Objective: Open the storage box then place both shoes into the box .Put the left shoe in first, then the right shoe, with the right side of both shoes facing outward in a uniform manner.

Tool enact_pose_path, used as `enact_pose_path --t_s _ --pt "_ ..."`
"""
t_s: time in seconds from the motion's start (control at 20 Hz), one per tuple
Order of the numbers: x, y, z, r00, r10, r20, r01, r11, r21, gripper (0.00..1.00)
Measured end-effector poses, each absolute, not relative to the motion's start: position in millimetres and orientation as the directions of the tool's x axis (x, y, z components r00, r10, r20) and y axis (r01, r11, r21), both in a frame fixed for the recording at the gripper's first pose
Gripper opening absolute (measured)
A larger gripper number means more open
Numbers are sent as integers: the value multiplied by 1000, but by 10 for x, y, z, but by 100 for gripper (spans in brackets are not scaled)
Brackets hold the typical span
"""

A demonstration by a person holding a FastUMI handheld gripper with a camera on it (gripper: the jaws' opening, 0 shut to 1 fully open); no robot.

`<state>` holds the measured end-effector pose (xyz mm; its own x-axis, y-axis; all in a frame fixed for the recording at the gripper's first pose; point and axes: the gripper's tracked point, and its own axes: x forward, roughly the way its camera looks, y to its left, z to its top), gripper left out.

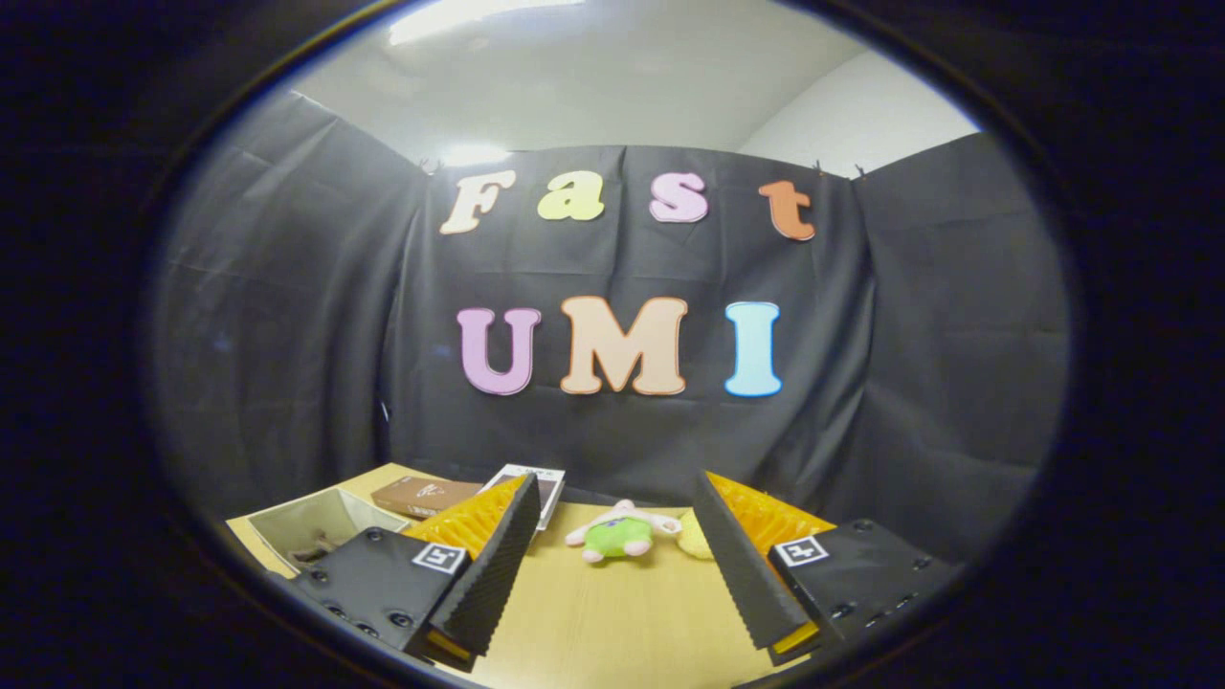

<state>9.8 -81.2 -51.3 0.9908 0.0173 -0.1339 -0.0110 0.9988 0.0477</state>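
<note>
Gripper [612, 565] held above a pale wooden table [612, 632], fingers [488, 565] spread wide with nothing between them. Just past the fingertips, a green and pink plush toy [617, 536] lying on the table in the gap, with a yellow thing [694, 545] touching it, partly hidden behind the right finger. Off beyond the left finger, an open grey box [321, 526] with something dark inside, too small to tell; farther on, a brown flat box [421, 496] and a white-edged card [541, 488] near the black cloth wall [622, 440].
</note>
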Motion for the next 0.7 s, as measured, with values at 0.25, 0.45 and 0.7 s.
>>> enact_pose_path --t_s 0.25,0.45,0.7 --pt "117 -897 -507 992 -5 -125 14 997 70 100" --pt "138 -895 -502 992 -11 -125 20 997 74 100" --pt "135 -858 -487 993 -10 -122 21 996 92 100"
